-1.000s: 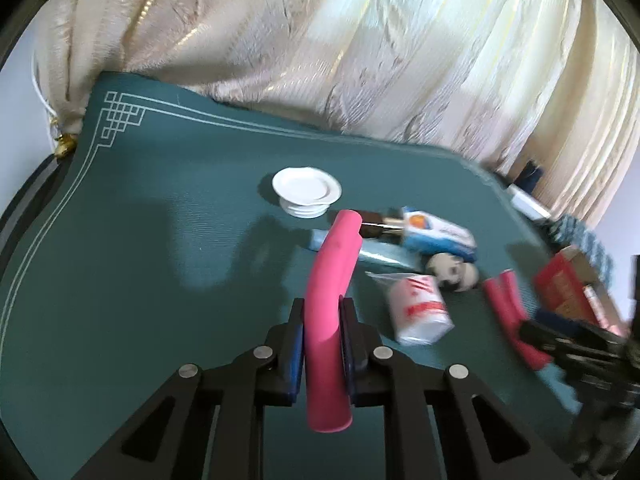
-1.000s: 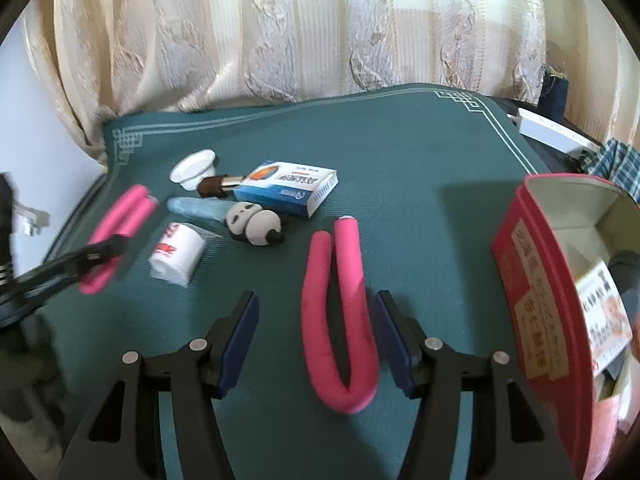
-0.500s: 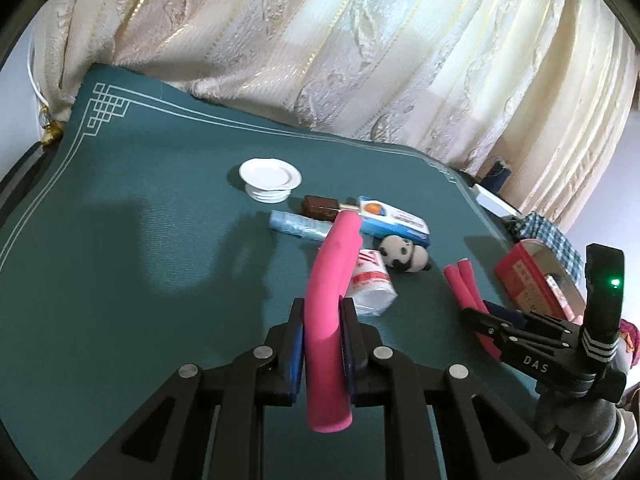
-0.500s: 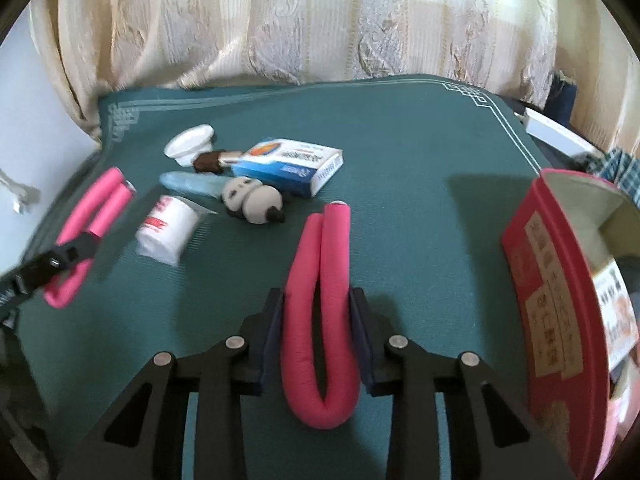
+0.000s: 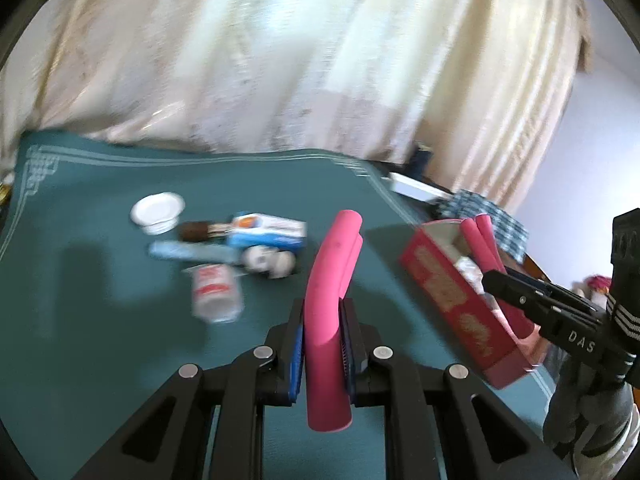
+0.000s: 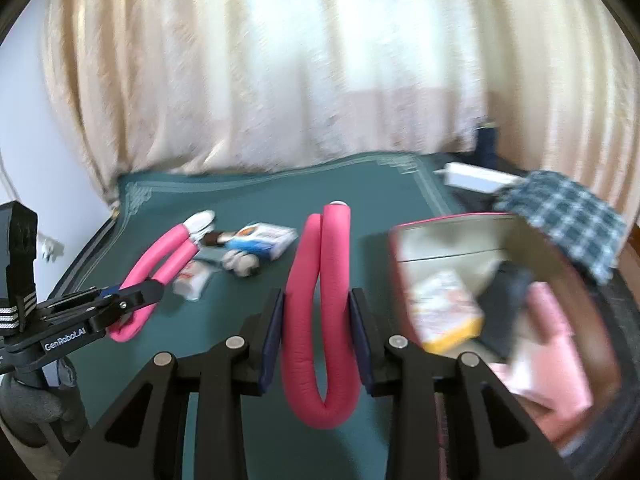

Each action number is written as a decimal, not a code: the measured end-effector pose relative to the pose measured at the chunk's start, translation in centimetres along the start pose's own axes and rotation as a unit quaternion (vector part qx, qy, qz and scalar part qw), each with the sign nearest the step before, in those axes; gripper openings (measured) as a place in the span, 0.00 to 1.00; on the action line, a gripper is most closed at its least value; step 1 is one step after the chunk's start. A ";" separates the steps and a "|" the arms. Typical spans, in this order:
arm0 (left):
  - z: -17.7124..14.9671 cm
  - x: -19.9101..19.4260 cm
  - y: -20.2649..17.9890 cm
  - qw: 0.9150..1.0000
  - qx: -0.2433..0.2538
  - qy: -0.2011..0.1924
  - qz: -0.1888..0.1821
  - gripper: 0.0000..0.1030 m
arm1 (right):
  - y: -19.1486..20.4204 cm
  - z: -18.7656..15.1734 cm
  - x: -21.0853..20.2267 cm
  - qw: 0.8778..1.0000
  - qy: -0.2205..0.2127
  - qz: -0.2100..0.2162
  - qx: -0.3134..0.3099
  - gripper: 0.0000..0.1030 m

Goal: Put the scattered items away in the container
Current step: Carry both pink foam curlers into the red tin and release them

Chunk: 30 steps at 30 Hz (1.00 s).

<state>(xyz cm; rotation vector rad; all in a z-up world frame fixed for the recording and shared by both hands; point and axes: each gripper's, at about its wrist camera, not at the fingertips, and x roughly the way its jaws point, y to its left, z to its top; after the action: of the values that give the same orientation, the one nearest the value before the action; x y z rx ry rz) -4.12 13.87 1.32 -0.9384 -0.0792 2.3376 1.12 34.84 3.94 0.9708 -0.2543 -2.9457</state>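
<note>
My left gripper (image 5: 322, 344) is shut on a folded pink foam curler (image 5: 332, 280), held above the green table. My right gripper (image 6: 317, 340) is shut on a second pink foam curler (image 6: 316, 292), bent in a U. The red box (image 6: 452, 232) stands open at the right, with a yellow-edged packet (image 6: 444, 312) and pink items inside. In the left wrist view the right gripper (image 5: 500, 280) holds its curler (image 5: 486, 244) over the red box (image 5: 452, 292). In the right wrist view the left gripper (image 6: 148, 290) shows at the left with its curler (image 6: 160, 258).
On the green cloth (image 5: 100, 280) lie a white lid (image 5: 157, 209), a blue-and-white carton (image 5: 268, 234), a brown stick (image 5: 196, 231), a light blue tube (image 5: 188, 251), a panda toy (image 5: 272, 262) and a small white pack (image 5: 214, 286). A checked cloth (image 6: 560, 212) lies beyond the box.
The right gripper closed on its pink curler, lifted it off the cloth and carried it over to the red box. The left gripper swung right with its curler, bringing the red box into view.
</note>
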 end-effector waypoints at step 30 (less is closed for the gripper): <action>1.2 8.8 -20.7 0.984 0.106 0.065 -0.129 0.17 | -15.2 -2.7 -4.8 0.992 -0.013 -0.086 0.091 0.35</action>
<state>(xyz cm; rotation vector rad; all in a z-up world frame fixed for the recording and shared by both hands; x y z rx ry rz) 0.92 35.82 2.49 -0.9138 0.0959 1.9977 6.96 49.77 2.14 1.0244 -0.4714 -3.1380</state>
